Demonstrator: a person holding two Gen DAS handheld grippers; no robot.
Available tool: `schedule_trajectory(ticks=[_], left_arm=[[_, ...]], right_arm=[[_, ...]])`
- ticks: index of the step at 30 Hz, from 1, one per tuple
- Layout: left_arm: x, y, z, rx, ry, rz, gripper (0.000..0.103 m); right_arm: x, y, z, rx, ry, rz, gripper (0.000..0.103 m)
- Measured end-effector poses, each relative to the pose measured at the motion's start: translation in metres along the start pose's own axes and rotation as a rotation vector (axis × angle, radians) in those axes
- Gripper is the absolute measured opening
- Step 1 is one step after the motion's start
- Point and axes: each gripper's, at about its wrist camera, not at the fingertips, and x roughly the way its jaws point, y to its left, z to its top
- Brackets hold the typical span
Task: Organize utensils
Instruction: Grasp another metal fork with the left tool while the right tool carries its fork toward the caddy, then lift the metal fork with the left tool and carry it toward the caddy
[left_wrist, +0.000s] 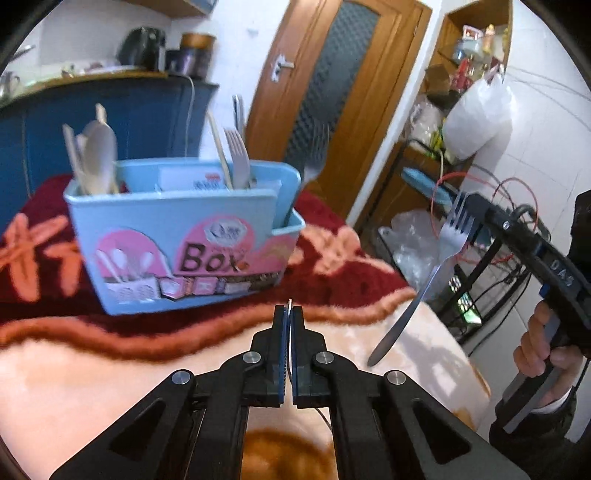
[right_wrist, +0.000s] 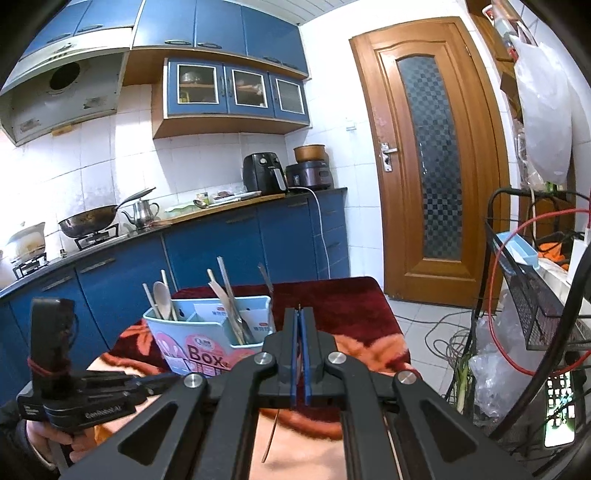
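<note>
Our right gripper (left_wrist: 466, 214) pinches a metal fork (left_wrist: 441, 251), our left gripper (left_wrist: 289, 314) looks shut on nothing, so next we drop the fork into the blue box (left_wrist: 177, 236) ahead.

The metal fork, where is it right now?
The metal fork is off the table, clamped in the right gripper on the right of the left wrist view, tines up, to the right of the blue utensil box.

Blanket-covered table (left_wrist: 92, 369) w/ blue utensil box (left_wrist: 177, 236) on red part
</note>
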Motion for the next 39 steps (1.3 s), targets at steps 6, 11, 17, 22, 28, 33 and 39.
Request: schedule_trajectory(ticks=[6,11,17,22,28,33,39], left_arm=[[-0.04,-0.002,0.01,0.036,-0.146,0.098,0.001],[-0.07,-0.002,0.026,0.056,-0.259,0.166,0.001],[-0.107,0.007,0.059,0.089,-0.383,0.258,0.001],[-0.137,0.015,0.098,0.113,-0.49,0.344,0.0],[-0.142,0.023,0.125,0.112,-0.455,0.37,0.0],[-0.127,0.042,0.108,0.063,-0.374,0.387,0.0],[-0.104,0.088,0.088,-0.057,-0.239,0.379,0.003]], right_arm=[[-0.006,0.013,0.005,-0.018,-0.014,0.008,0.004],[-0.01,0.021,0.006,-0.034,-0.016,0.006,0.004],[-0.01,0.027,0.004,-0.051,-0.016,0.007,0.004],[-0.006,0.029,0.003,-0.055,-0.011,0.01,0.004],[-0.001,0.029,0.0,-0.05,0.008,0.02,0.004],[0.001,0.029,-0.001,-0.043,0.019,0.026,0.004],[0.001,0.03,0.0,-0.047,0.025,0.026,0.004]])
